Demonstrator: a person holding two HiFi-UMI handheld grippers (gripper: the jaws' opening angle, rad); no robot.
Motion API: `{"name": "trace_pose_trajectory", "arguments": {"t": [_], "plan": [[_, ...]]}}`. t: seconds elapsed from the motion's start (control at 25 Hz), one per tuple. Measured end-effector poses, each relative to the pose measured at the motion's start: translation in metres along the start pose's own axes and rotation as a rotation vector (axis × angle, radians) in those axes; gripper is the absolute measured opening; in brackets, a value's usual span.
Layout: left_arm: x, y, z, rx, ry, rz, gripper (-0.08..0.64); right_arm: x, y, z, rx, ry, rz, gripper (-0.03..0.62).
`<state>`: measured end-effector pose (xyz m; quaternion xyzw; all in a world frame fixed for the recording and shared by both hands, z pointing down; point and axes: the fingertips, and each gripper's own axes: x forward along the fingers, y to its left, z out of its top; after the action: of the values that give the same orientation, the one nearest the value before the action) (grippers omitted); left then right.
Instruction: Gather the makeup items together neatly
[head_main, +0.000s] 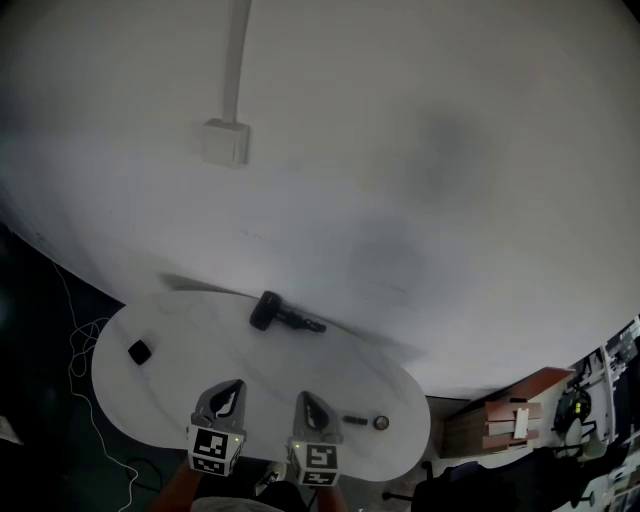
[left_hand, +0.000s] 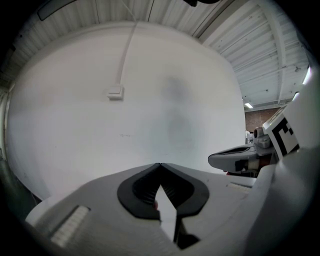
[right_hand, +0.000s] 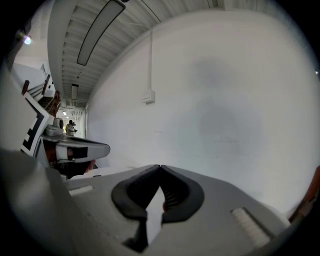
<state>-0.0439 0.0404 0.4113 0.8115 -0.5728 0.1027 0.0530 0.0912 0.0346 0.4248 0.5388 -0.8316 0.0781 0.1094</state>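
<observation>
The left tool (left_hand: 160, 165) is seen closed in its own view: the two dark pads are brought together at the tips, and nothing is gripped or touched by them. The right tool (right_hand: 160, 167) is likewise shut, tip against tip, with nothing held (only a pale sliver is seen through the gap lower down the pads). Both tools are held side by side, near each other but apart, over the 6 o'clock edge of the desk (head_main: 200, 320), and are pointed toward 12 o'clock, at the white wall (head_main: 420, 120).

Four makeup items are counted on the oval white desk, and none is touched. One long black item (head_main: 285, 316), thick at its left end and thin at its right, is laid across at 12 o'clock, near the far edge. One small black block (head_main: 139, 351) is set alone at 9 o'clock, well apart from the rest. One short dark stick (head_main: 355, 419) and one small round piece (head_main: 381, 423) are laid just beside each other at 4 o'clock, near the right tool. What kind of makeup each is cannot be told.

Two tools, one desk and one white box (head_main: 224, 141) on the wall are counted besides.
</observation>
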Motion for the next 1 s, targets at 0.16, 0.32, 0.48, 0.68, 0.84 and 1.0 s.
{"name": "trace_pose_trajectory", "arguments": {"t": [0.16, 0.32, 0.48, 0.68, 0.84, 1.0], "plan": [[0.004, 0.002, 0.0, -0.002, 0.0, 0.018, 0.011, 0.006, -0.001, -0.002, 0.001, 0.005, 0.025, 0.005], [0.007, 0.009, 0.001, -0.006, -0.003, 0.06, 0.011, 0.017, 0.002, -0.002, -0.007, 0.003, 0.07, 0.005], [0.003, 0.019, 0.001, -0.013, -0.007, 0.122, 0.011, 0.029, 0.012, 0.0, -0.027, -0.004, 0.133, 0.005], [-0.003, 0.041, -0.007, -0.022, 0.009, 0.185, 0.011, 0.048, 0.036, 0.003, -0.052, -0.001, 0.216, 0.005], [-0.014, 0.07, -0.014, -0.043, 0.021, 0.247, 0.011, 0.066, 0.062, 0.002, -0.057, 0.019, 0.279, 0.005], [-0.029, 0.109, -0.024, -0.057, 0.034, 0.292, 0.011, 0.088, 0.1, 0.006, -0.066, 0.023, 0.324, 0.005]]}}
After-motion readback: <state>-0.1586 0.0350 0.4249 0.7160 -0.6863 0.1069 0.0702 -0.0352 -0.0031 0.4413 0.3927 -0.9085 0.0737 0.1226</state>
